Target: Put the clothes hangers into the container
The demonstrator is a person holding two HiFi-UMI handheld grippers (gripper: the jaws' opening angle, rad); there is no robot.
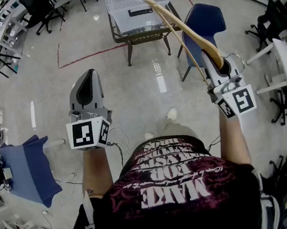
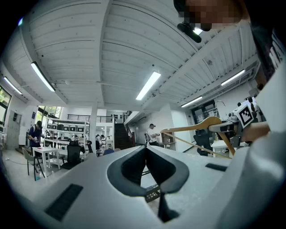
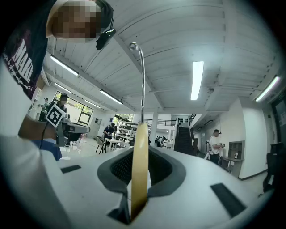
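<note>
My right gripper is shut on a wooden clothes hanger, held up in the air at the right. The hanger's arm reaches toward a clear plastic container on a small table ahead. In the right gripper view the hanger stands edge-on between the jaws, its metal hook rising above. My left gripper is raised at the left, shut with nothing in it. In the left gripper view its jaws meet at the tip, and the hanger shows at the right.
A blue chair stands just right of the table, under the hanger. A blue cloth hangs at the left. White furniture is at the right edge, and office chairs are at the far left. The person's feet are on the grey floor.
</note>
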